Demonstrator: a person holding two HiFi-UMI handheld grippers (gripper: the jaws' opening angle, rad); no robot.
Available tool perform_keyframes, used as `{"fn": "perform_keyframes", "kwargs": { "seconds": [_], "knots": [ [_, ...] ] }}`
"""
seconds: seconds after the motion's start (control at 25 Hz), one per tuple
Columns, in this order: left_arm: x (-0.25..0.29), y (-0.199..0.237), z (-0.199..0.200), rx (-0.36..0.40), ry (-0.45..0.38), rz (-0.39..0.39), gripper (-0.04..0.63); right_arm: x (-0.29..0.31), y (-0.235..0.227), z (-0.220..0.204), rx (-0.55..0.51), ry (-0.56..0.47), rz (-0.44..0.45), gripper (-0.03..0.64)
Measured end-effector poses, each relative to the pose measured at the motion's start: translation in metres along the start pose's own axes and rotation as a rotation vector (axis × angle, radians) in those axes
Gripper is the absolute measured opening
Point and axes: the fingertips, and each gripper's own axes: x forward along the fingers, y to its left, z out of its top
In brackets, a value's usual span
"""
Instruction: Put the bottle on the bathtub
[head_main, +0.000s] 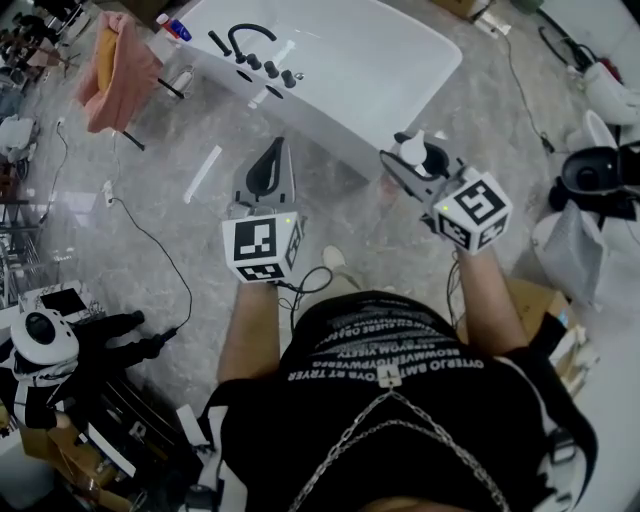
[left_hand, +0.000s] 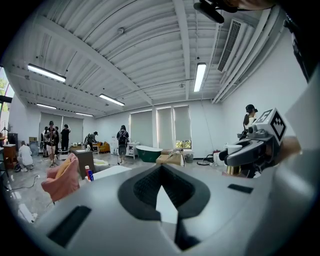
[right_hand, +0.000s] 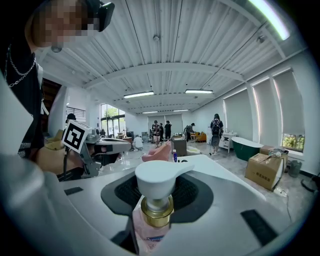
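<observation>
In my right gripper (head_main: 420, 160) is a pump bottle (head_main: 413, 150) with a white pump head, gold collar and pink body. The right gripper view shows the bottle (right_hand: 155, 200) upright between the jaws, which are shut on it. It hangs just off the near corner of the white bathtub (head_main: 400, 60). My left gripper (head_main: 270, 160) is to the left, in front of the tub's near side, and it is shut with nothing in it. Its pads (left_hand: 145, 192) meet at the tips. The tub's black faucet (head_main: 250, 45) stands on the far rim.
A pink towel (head_main: 115, 65) hangs on a stand left of the tub, with small bottles (head_main: 172, 27) beside it. Cables run over the marble floor (head_main: 150, 240). A cardboard box (right_hand: 265, 170) and a green tub (right_hand: 245, 147) stand on the right, with several people further back.
</observation>
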Motion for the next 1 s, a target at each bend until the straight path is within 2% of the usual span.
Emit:
{"fn": "perform_keyframes", "kwargs": {
  "seconds": [0.48, 1.0],
  "knots": [
    [0.016, 0.029, 0.005, 0.023, 0.005, -0.052, -0.003, 0.029, -0.009, 0.025, -0.026, -0.034, -0.043, 0.137],
    [0.035, 0.059, -0.009, 0.005, 0.045, -0.081, -0.003, 0.064, -0.014, 0.02, 0.018, -0.008, -0.063, 0.137]
  ]
}}
